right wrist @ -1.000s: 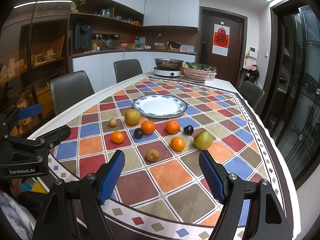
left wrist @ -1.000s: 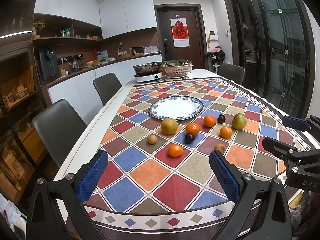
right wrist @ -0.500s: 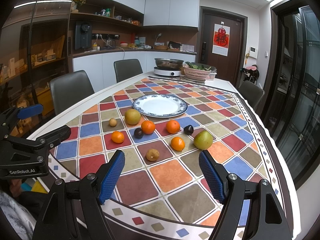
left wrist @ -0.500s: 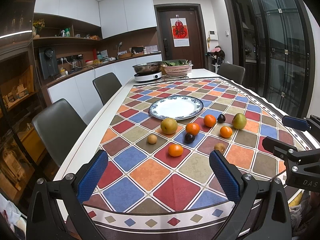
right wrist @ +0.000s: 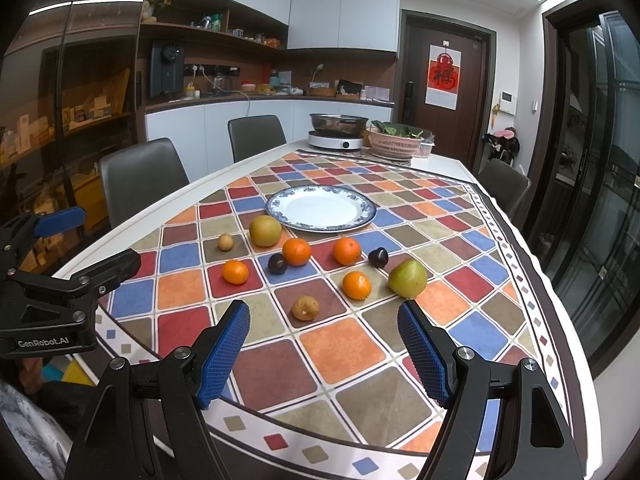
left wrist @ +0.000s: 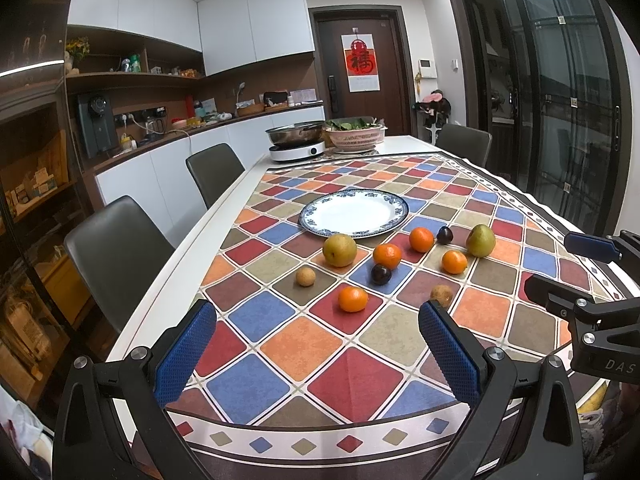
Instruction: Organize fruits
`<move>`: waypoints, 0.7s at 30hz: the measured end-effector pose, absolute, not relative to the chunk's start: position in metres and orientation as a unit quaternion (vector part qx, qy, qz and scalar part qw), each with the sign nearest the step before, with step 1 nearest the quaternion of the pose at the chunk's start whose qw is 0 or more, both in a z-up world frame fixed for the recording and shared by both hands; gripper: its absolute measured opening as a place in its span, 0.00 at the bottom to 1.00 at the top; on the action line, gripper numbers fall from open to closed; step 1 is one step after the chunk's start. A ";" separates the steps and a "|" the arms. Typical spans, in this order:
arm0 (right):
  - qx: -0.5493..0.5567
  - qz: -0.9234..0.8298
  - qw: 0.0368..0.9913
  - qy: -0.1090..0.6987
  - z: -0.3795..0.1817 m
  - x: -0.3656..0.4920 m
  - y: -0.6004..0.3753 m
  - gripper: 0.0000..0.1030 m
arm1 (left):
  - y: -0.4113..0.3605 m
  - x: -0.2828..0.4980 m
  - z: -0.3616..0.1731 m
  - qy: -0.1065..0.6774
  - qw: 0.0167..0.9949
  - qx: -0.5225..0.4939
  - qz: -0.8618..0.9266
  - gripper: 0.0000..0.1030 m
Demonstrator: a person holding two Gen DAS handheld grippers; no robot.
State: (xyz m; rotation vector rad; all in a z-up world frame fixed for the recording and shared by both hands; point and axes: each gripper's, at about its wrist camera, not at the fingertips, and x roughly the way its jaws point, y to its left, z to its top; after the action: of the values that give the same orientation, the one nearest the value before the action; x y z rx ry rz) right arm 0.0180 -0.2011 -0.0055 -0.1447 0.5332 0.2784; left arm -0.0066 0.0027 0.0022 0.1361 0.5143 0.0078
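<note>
Along the left side of the room we see dark shelving, a white counter [left wrist: 168, 148] and two grey chairs [left wrist: 116, 248] drawn up to the table's left edge, and at the table's far end an induction cooker with a steel pan [left wrist: 296, 140] beside a pink basket of greens [left wrist: 354, 136], with glass doors on the right. On the checked tablecloth [left wrist: 304, 344] the blue-rimmed plate [left wrist: 354, 213] sits mid-table, bare, and the fruits lie loose on the near side of it, between the plate and the near edge: a small brown fruit [left wrist: 305, 277], a yellow pear [left wrist: 339, 250], four oranges [left wrist: 352, 299], two dark plums [left wrist: 380, 274], another brown fruit [left wrist: 441, 294] and a green pear [left wrist: 480, 241]. We hold our left gripper [left wrist: 316, 344] and right gripper [right wrist: 322, 348] over the near edge, both released wide and grasping nothing.
</note>
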 end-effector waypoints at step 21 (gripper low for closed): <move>-0.079 0.151 0.932 0.318 -0.031 0.056 -0.192 0.75 | 0.008 0.031 -0.025 0.298 0.952 0.067 -0.005 1.00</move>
State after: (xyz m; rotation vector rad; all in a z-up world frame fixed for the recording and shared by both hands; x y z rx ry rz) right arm 0.0556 -0.1916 -0.0306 -0.1610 0.6515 0.3100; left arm 0.0305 0.0085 -0.0247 0.1354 0.6067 -0.0092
